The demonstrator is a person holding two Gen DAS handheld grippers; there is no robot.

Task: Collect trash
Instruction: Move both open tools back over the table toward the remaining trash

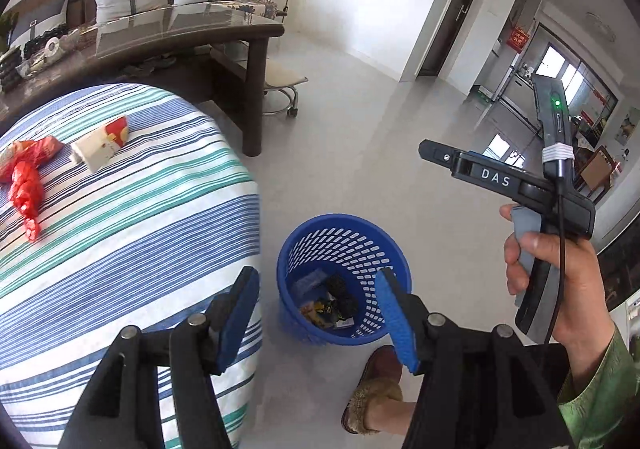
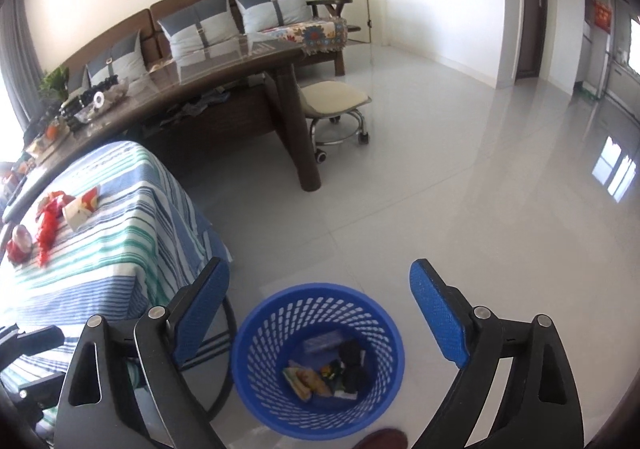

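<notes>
Two grippers, left gripper (image 1: 316, 313) and right gripper (image 2: 320, 313), hung over the blue basket (image 2: 256, 329), fingers apart, empty; remaining red wrapper (image 1: 26, 185) and carton (image 1: 102, 145) lay up-left on the striped table (image 1: 140, 249), nearer the left

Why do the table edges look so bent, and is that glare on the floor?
Fisheye bending in both views: the striped tablecloth bulges in the left wrist view; in the right wrist view window light reflects off the glossy floor, and corners go dark.
</notes>
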